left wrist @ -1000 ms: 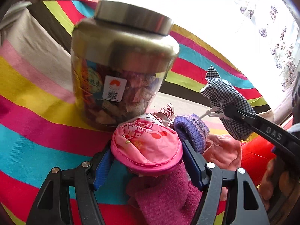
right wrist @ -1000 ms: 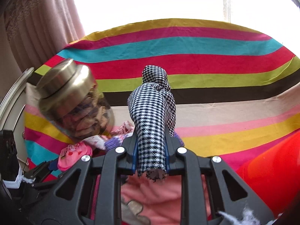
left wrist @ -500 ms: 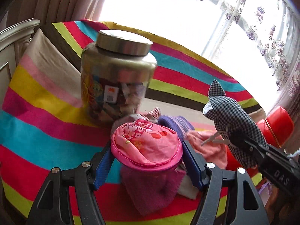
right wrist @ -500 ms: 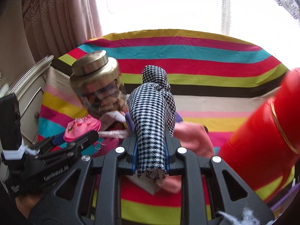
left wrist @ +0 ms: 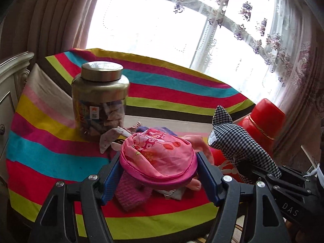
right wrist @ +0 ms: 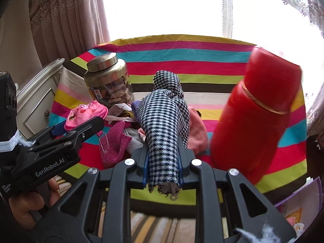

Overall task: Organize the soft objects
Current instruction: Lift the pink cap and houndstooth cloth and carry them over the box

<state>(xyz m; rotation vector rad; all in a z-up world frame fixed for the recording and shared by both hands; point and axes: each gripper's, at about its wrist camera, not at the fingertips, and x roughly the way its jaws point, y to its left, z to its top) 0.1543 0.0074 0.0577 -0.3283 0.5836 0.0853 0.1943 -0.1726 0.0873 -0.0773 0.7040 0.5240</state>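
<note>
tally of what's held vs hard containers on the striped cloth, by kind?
Soft items held in a claw: 2 (pink pouch in left claw; checked fabric toy in right claw)
Jars with metal lid: 1 (jar)
Red flasks: 1 (red flask)
Total: 4
More soft items lie piled on the striped cloth; too overlapped to count.

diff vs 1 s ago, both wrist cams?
Both grippers have pulled back and up from the table: the jar and soft pile look farther off, and the red flask is now in view. Unchanged: left gripper clamps the pink pouch, right gripper the checked fabric toy.
</note>
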